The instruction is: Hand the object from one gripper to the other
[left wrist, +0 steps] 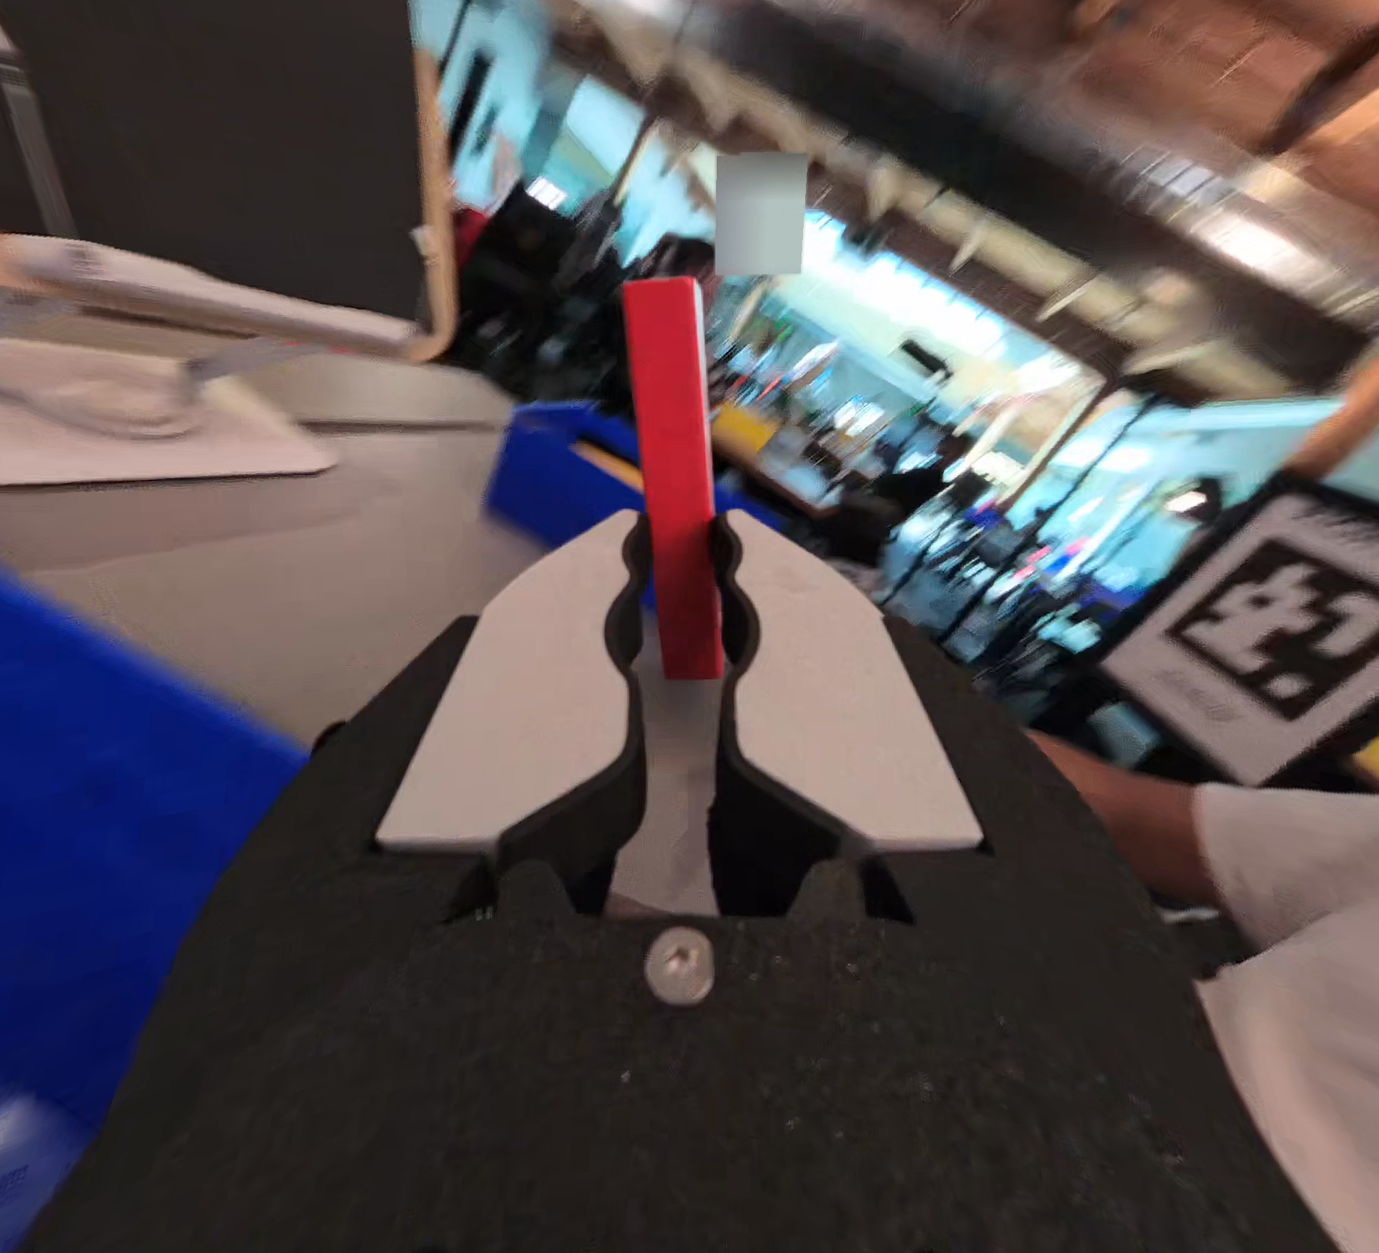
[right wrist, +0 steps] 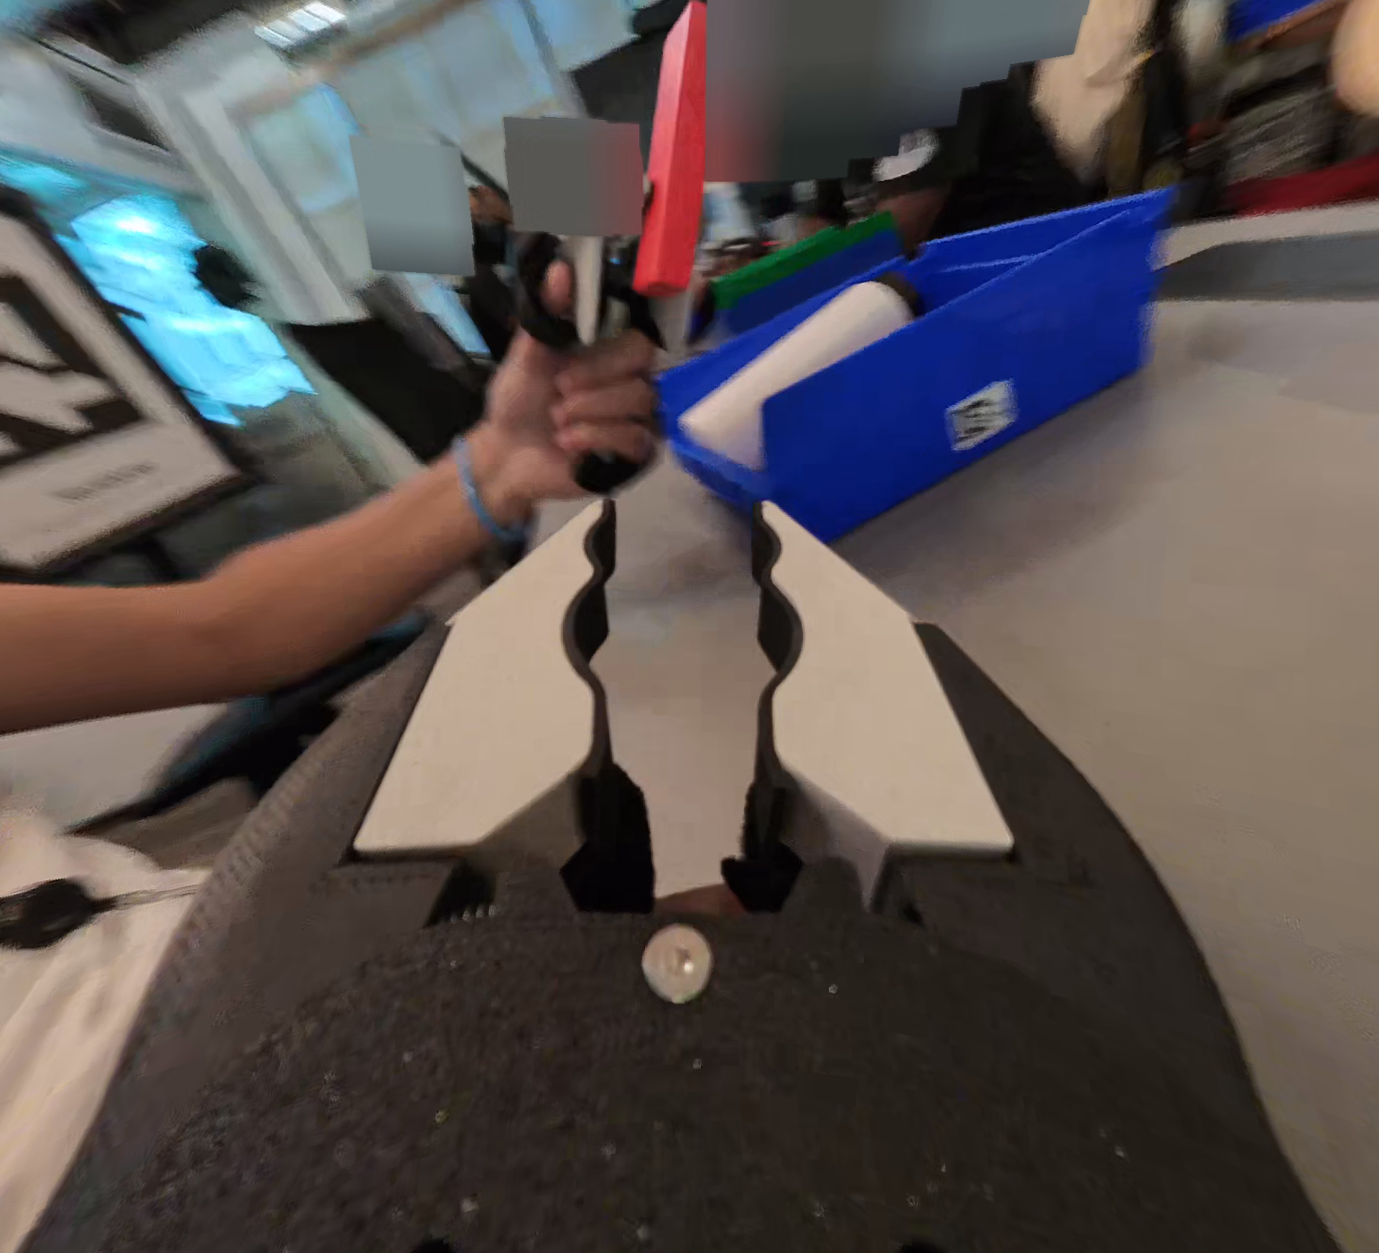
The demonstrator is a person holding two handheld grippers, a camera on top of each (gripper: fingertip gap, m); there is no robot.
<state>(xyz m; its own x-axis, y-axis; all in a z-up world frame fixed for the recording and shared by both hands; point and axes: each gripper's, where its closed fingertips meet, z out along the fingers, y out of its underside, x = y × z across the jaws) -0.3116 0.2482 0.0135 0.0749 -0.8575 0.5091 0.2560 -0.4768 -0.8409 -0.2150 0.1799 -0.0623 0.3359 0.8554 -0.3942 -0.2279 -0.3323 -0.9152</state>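
The flat red rectangular block is clamped by its lower end between the narrowed jaws of the left gripper, its long axis standing nearly upright and most of its length left free above the fingertips. The right gripper is held empty with its jaws wide apart, low over the grey table. From it the block is seen ahead and higher up, well apart, just left of the blue plastic bin, so an approach forward and upward onto the free upper part is judged to be needed.

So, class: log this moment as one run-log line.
left hand-held gripper: shut on red block | right hand-held gripper: open, empty | handover: not yet done
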